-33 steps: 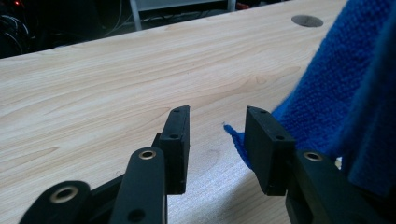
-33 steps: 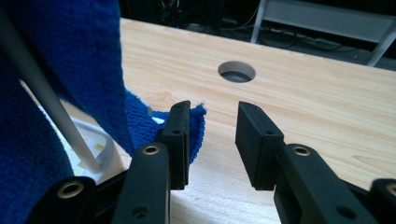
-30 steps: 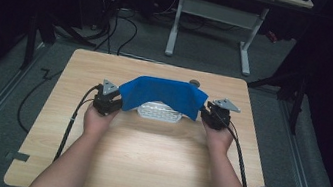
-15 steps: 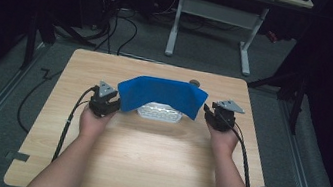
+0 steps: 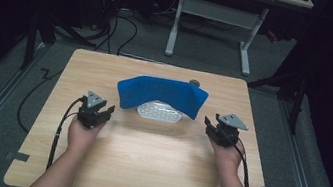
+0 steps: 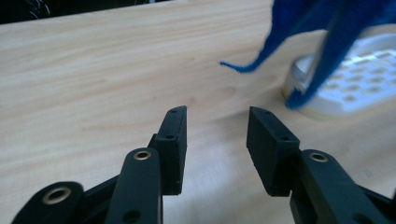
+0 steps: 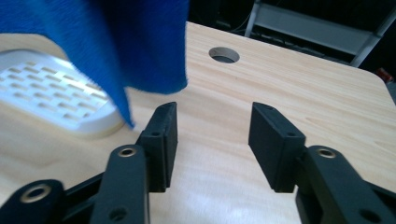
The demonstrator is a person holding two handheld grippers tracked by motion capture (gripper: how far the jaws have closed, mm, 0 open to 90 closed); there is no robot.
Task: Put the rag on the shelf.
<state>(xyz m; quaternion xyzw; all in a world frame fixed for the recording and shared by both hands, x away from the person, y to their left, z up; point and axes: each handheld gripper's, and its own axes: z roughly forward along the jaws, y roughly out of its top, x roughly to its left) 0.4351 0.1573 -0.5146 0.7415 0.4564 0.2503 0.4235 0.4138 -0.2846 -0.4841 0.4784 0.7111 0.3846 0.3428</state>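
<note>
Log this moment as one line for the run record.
blue cloth: draped over white basket | left tool: open, empty | right tool: open, empty, just released

Fuzzy matt blue cloth (image 5: 161, 95) over a perforated white plastic basket (image 5: 160, 112), smooth pale wood-grain table (image 5: 152, 167), matt black plastic jaws at 6 o'clock.

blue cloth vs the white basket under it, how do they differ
The blue cloth is soft, solid fabric; the white basket is rigid, with a grid of slots. The cloth is draped over the basket and arches above it, while the basket sits flat on the table. The cloth is wider, its ends hanging past the basket on both sides. Both lie between the two open grippers and neither is held.
</note>
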